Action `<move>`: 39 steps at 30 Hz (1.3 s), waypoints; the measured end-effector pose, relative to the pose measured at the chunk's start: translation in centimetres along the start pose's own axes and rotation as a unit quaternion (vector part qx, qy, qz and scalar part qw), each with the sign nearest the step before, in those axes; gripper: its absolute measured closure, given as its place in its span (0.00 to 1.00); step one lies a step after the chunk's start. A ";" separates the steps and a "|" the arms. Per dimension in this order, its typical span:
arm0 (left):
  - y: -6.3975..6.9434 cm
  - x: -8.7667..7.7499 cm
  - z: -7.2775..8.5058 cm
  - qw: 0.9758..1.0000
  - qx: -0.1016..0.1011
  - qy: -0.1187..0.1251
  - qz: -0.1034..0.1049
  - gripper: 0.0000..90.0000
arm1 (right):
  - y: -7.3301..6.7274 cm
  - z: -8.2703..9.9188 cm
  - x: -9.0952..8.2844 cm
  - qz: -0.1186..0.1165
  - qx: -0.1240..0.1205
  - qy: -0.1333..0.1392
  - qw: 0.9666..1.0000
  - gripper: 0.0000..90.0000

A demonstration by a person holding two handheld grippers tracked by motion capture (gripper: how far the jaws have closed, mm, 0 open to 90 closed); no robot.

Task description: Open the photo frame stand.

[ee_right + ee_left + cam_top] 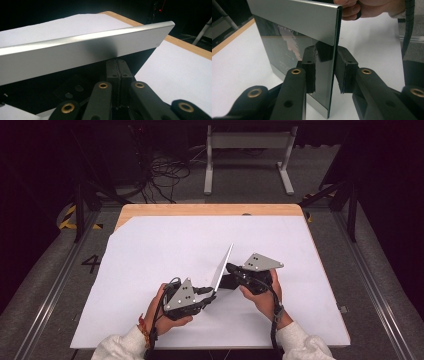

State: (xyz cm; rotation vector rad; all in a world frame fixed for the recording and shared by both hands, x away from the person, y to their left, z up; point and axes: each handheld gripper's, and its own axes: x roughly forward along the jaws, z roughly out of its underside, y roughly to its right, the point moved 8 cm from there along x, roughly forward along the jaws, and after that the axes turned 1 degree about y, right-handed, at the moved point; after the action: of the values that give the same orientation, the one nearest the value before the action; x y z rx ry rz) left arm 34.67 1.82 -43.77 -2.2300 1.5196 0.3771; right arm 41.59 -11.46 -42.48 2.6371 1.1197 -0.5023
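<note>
Currently: hinged panel point(221, 268) (lower centre) half-raised; left gripper point(325, 72) straddling its edge unclamped, right gripper point(117, 72) pressed together. Next, likely: regrip, swing.

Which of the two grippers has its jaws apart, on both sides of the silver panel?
The left gripper: its jaws flank the silver panel. The right gripper has jaws pressed together.

Item: I see one thin silver-grey panel point(223, 266) with a dark glossy face point(287, 50) | Pose: stood on edge, tilted, narrow end upward | Location: near middle of the white sheet point(165, 250), toward my side | Condition: intact, edges straight, corners rounded
</note>
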 end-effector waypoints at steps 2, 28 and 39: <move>0.1 0.1 -0.1 1.000 -0.004 0.002 0.001 0.79 | -0.1 0.0 0.0 0.002 -0.001 0.000 1.000 1.00; 0.7 -0.3 1.3 0.999 0.006 -0.034 0.025 0.89 | -1.0 0.3 -0.2 -0.006 -0.018 0.010 1.000 1.00; 1.2 1.0 1.0 0.999 0.020 -0.039 0.013 0.90 | -1.0 0.1 0.1 -0.005 -0.016 0.010 1.000 1.00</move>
State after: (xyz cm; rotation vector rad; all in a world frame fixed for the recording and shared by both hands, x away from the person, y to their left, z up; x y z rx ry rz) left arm 33.88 1.12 -45.31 -2.1416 1.5047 0.4334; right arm 40.89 -10.71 -42.68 2.6168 1.1374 -0.4571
